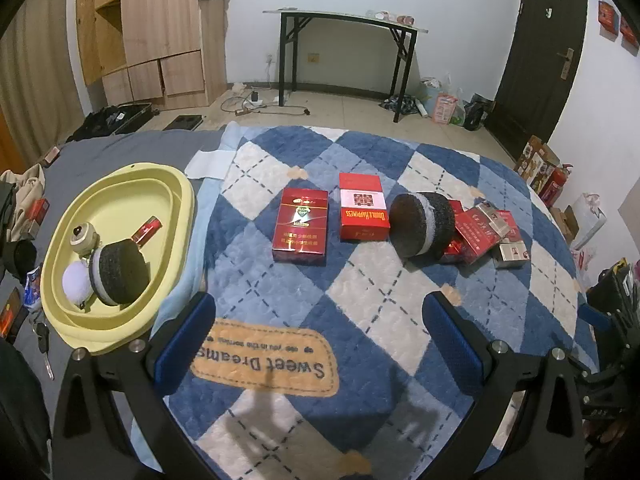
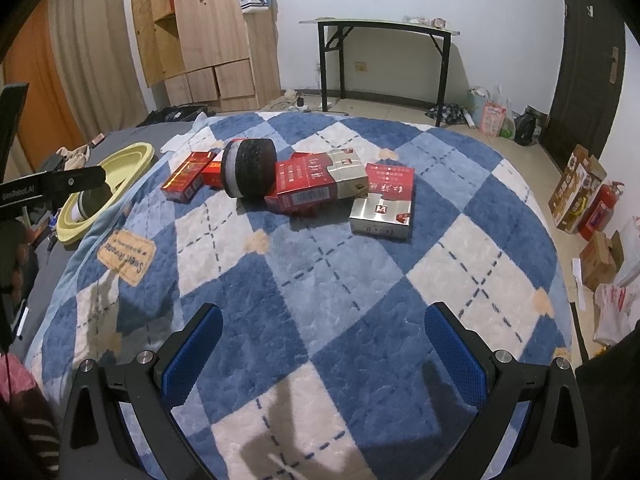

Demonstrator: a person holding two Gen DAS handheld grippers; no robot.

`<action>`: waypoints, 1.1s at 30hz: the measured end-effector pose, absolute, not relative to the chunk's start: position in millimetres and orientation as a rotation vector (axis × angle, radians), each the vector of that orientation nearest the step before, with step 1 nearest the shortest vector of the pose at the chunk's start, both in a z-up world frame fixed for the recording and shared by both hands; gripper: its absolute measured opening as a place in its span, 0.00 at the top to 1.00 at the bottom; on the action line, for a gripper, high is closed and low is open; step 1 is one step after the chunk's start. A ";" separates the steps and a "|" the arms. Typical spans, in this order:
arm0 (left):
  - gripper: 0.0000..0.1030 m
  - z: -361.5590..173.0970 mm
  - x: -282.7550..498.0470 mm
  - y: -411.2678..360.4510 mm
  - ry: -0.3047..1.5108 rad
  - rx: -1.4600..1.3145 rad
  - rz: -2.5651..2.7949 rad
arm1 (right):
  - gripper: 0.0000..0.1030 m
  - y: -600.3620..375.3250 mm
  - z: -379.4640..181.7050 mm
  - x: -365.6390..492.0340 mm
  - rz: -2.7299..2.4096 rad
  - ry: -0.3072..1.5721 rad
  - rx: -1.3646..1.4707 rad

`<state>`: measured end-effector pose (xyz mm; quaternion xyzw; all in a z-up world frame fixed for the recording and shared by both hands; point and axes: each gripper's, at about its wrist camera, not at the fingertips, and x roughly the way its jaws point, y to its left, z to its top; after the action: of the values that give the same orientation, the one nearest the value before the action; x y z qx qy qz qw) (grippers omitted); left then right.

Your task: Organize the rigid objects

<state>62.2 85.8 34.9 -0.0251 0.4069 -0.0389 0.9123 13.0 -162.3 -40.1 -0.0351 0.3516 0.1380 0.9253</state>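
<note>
Both jaws stand wide apart with nothing between them: the left gripper [image 1: 320, 340] and the right gripper [image 2: 324, 344] hover over the blue-and-white diamond blanket [image 2: 320, 272].

On the blanket lie red cigarette packs. A dark red pack [image 1: 301, 226] and a red-and-white "Double Happiness" pack [image 1: 363, 206] lie flat, side by side. Just beside them a round black sponge disc [image 1: 420, 224] with a grey middle band stands on its edge. Against its far side leans a loose pile of red-and-silver packs [image 2: 322, 184], tilted and overlapping, with 1 silver-ended pack [image 2: 384, 210] flat next to it.

How many packs are in the pile cannot be told; the disc hides part of it in the left view.

At the blanket's left edge sits a yellow basin [image 1: 182, 200] holding a second sponge disc [image 1: 120, 274], a white pompom [image 1: 77, 282], a small round beige object [image 1: 83, 236] and a small red pack [image 1: 147, 230]. A key [image 1: 44, 342] lies beside the basin.
</note>
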 end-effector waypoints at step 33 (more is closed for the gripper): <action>0.00 1.5 120.9 98.4 0.881 0.030 -0.111 | 0.00 -136.7 -42.9 86.5 0.322 0.650 -0.068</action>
<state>120.9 98.4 1.5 0.0145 0.4262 -0.0537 0.9029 86.5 -136.7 -42.9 -0.0331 0.3180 0.1576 0.9343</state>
